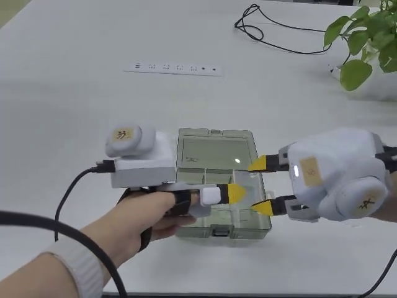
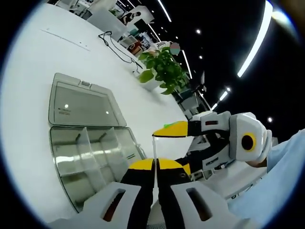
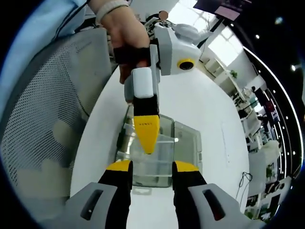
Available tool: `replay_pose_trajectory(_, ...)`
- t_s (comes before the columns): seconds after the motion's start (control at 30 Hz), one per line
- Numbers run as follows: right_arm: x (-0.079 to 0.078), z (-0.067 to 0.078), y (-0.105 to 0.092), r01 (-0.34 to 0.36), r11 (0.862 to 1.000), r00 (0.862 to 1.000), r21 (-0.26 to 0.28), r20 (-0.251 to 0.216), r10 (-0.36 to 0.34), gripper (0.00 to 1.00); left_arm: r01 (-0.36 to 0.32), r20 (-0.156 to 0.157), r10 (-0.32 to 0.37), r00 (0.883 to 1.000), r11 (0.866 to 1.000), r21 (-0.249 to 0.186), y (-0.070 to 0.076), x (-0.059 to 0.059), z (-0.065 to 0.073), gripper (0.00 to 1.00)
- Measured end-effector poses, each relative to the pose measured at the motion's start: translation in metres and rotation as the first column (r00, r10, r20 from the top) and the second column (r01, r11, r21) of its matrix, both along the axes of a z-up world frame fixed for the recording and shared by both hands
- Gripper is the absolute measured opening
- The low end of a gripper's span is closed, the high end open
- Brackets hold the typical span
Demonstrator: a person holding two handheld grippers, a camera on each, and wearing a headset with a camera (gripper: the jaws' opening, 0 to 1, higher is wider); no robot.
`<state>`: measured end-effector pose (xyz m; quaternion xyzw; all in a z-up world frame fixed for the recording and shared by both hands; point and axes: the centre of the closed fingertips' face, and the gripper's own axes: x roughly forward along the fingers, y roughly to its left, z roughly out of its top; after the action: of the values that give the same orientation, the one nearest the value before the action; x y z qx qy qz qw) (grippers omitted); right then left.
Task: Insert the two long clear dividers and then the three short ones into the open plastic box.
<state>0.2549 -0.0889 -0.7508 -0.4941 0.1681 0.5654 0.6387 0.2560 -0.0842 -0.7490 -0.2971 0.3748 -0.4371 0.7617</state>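
Bench: white table (image 1: pixel 74 112); power strip (image 1: pixel 173 68) and potted plant (image 1: pixel 363 43) at far side.
Box: open plastic box (image 1: pixel 217 233) mid-table, lid (image 1: pixel 217 152) flat behind it; clear partitions (image 2: pixel 90 143) stand inside.
Left gripper (image 2: pixel 155 164): jaws pressed onto thin clear divider (image 2: pixel 153 145), seen edge-on, above box.
Right gripper (image 3: pixel 151 167): jaws apart, nothing between, facing left tip.
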Motion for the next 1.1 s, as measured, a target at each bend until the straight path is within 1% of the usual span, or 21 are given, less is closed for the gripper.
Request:
replay_pose_trajectory(0.03, 0.0, 0.001, 0.0, 0.0, 1.0, 1.0, 0.003, -0.002, 0.0, 0.35, 0.006, 0.01, -0.005, 1.0, 1.0, -0.005, 0.0, 0.0, 0.001, 0.0)
replay_pose_trajectory(0.1, -0.001, 0.003, 0.001, 0.043, 0.998, 0.998, 0.053, -0.053, -0.04, 0.39, 0.01, 0.012, -0.01, 1.0, 1.0, -0.007, 0.001, -0.001, 0.003, 0.0)
replay_pose_trajectory(0.17, 0.003, 0.008, 0.0, 0.052, 0.997, 0.998, 0.063, -0.048, -0.049, 0.41, 0.023, 0.039, -0.023, 0.999, 1.0, 0.009, 0.002, -0.002, 0.003, 0.0)
replay_pose_trajectory(0.27, 0.004, 0.015, 0.001, 0.111, 0.986, 0.988, 0.125, -0.124, -0.095, 0.41, 0.051, 0.063, -0.052, 0.997, 0.999, 0.013, 0.002, -0.006, 0.004, 0.0)
replay_pose_trajectory(0.3, 0.006, 0.016, 0.001, 0.123, 0.984, 0.985, 0.131, -0.134, -0.105, 0.41, 0.066, 0.077, -0.068, 0.995, 0.998, 0.023, 0.003, -0.007, 0.003, 0.0)
replay_pose_trajectory(0.33, 0.007, 0.018, 0.0, 0.132, 0.981, 0.982, 0.144, -0.151, -0.11, 0.41, 0.08, 0.108, -0.083, 0.991, 0.996, 0.04, 0.004, -0.007, 0.002, 0.0)
replay_pose_trajectory(0.43, 0.01, 0.021, -0.001, 0.167, 0.972, 0.972, 0.166, -0.19, -0.135, 0.41, 0.102, 0.136, -0.108, 0.985, 0.993, 0.051, 0.004, -0.009, 0.002, 0.0)
replay_pose_trajectory(0.5, 0.009, 0.023, -0.001, 0.185, 0.966, 0.963, 0.178, -0.231, -0.142, 0.41, 0.128, 0.176, -0.14, 0.974, 0.989, 0.073, 0.005, -0.011, 0.003, 0.0)
replay_pose_trajectory(0.53, 0.009, 0.024, 0.0, 0.193, 0.964, 0.958, 0.186, -0.246, -0.144, 0.4, 0.135, 0.186, -0.147, 0.971, 0.988, 0.079, 0.005, -0.012, 0.003, 0.0)
replay_pose_trajectory(0.63, 0.009, 0.029, 0.001, 0.204, 0.96, 0.944, 0.192, -0.297, -0.141, 0.36, 0.183, 0.253, -0.205, 0.946, 0.977, 0.11, 0.007, -0.014, 0.004, 0.0)
replay_pose_trajectory(0.67, 0.008, 0.031, 0.001, 0.2, 0.96, 0.943, 0.193, -0.304, -0.136, 0.34, 0.191, 0.261, -0.214, 0.941, 0.975, 0.109, 0.006, -0.016, 0.006, 0.0)
replay_pose_trajectory(0.73, 0.005, 0.033, 0.003, 0.198, 0.962, 0.934, 0.186, -0.334, -0.127, 0.3, 0.221, 0.313, -0.246, 0.917, 0.969, 0.114, 0.005, -0.018, 0.01, 0.0)
replay_pose_trajectory(0.77, 0.003, 0.033, 0.003, 0.189, 0.965, 0.931, 0.183, -0.347, -0.117, 0.29, 0.234, 0.328, -0.256, 0.909, 0.967, 0.103, 0.004, -0.02, 0.014, 0.0)
replay_pose_trajectory(0.8, 0.004, 0.03, 0.0, 0.175, 0.969, 0.921, 0.177, -0.377, -0.097, 0.28, 0.238, 0.339, -0.26, 0.904, 0.965, 0.105, 0.005, -0.021, 0.016, 0.0)
replay_pose_trajectory(0.83, 0.004, 0.03, 0.0, 0.174, 0.969, 0.918, 0.173, -0.384, -0.096, 0.26, 0.248, 0.353, -0.27, 0.896, 0.963, 0.109, 0.004, -0.022, 0.017, 0.0)
replay_pose_trajectory(0.87, 0.001, 0.032, 0.001, 0.168, 0.972, 0.916, 0.167, -0.391, -0.091, 0.25, 0.263, 0.387, -0.289, 0.876, 0.957, 0.118, 0.004, -0.023, 0.02, 0.0)
replay_pose_trajectory(0.9, -0.001, 0.033, 0.002, 0.162, 0.973, 0.914, 0.166, -0.397, -0.084, 0.23, 0.267, 0.402, -0.294, 0.867, 0.956, 0.124, 0.004, -0.023, 0.022, 0.0)
replay_pose_trajectory(0.97, -0.007, 0.036, 0.004, 0.145, 0.977, 0.908, 0.153, -0.414, -0.07, 0.2, 0.299, 0.424, -0.342, 0.839, 0.94, 0.166, 0.006, -0.026, 0.02, 0.0)
replay_pose_trajectory(1.0, -0.01, 0.036, 0.005, 0.139, 0.98, 0.901, 0.142, -0.428, -0.065, 0.19, 0.314, 0.443, -0.366, 0.818, 0.93, 0.188, 0.006, -0.027, 0.02, 0.0)
replay_pose_trajectory(1.07, -0.014, 0.036, 0.006, 0.119, 0.984, 0.898, 0.131, -0.436, -0.05, 0.17, 0.33, 0.46, -0.381, 0.802, 0.925, 0.19, 0.006, -0.028, 0.023, 0.0)
replay_pose_trajectory(1.1, -0.017, 0.037, 0.007, 0.11, 0.986, 0.893, 0.123, -0.449, -0.044, 0.16, 0.34, 0.474, -0.388, 0.79, 0.922, 0.188, 0.005, -0.029, 0.025, 0.0)
